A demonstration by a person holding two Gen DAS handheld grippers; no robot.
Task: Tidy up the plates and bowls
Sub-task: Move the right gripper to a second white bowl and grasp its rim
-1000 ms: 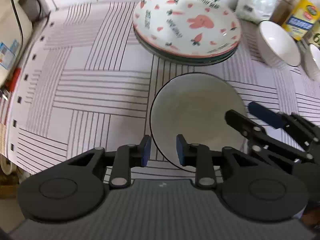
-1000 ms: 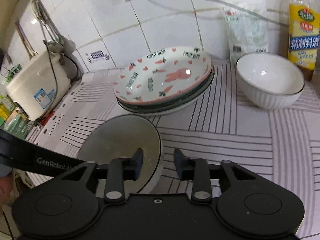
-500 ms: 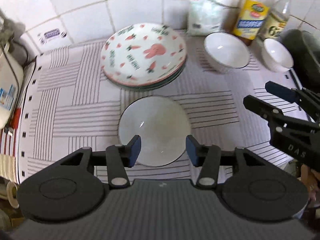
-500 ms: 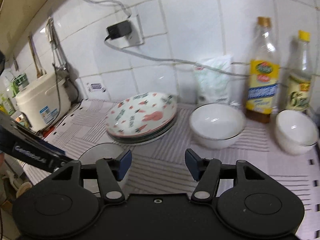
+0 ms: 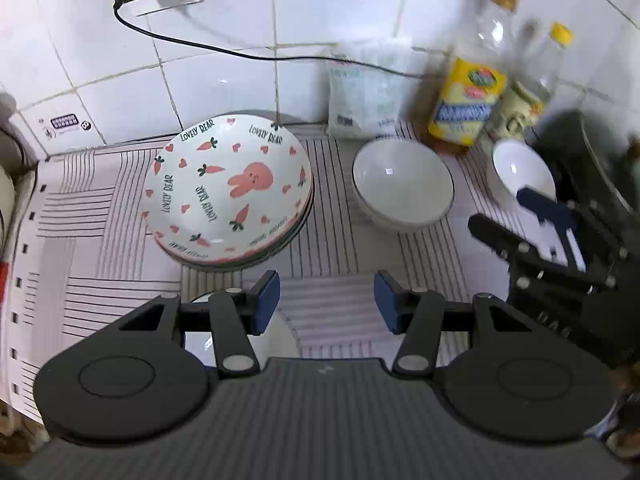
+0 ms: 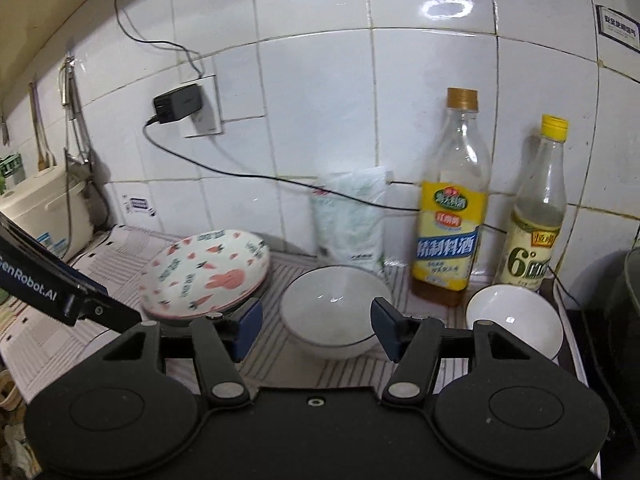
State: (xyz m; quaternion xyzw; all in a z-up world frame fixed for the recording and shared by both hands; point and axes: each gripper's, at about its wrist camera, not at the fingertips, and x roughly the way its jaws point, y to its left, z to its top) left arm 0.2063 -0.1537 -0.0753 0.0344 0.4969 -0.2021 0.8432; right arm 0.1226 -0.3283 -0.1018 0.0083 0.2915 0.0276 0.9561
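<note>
both tools [image 5: 327, 302] [image 6: 316, 330] wider, seemingly raised

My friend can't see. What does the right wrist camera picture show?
The open black right gripper points at a white ribbed bowl on a striped mat. A stack of plates topped by a pink bunny plate sits left of it, a small white bowl right, and two glass bottles stand against the white tiled wall.

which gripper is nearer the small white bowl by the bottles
Right. The right gripper reaches right up beside the small white bowl; the left gripper hangs open farther back, near the plate stack.
</note>
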